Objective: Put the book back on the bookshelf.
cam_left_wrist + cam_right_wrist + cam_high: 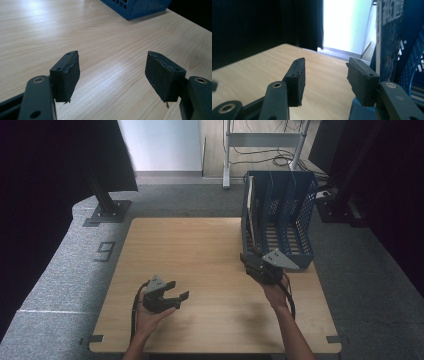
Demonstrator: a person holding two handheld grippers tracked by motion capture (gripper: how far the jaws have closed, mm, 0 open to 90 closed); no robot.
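Observation:
A blue mesh file rack (295, 210) stands upright at the table's right rear. A thin pale-edged book (250, 205) stands upright in its leftmost slot. In the right gripper view the book's blue printed cover (387, 32) rises just right of the jaws, with the rack's mesh (412, 62) beyond. My right gripper (249, 255) (327, 65) hovers at the rack's front left corner, open partway, with nothing between its pads. My left gripper (180, 290) (113, 60) is held low over the table's front left, open wide and empty. The rack's corner (135, 7) lies far ahead of it.
The wooden table (200, 250) has bare room across its middle and left. On the grey carpet stand a black stand base (107, 212) at the back left and a metal frame leg (226, 155) with cables behind. Dark curtains hang on both sides.

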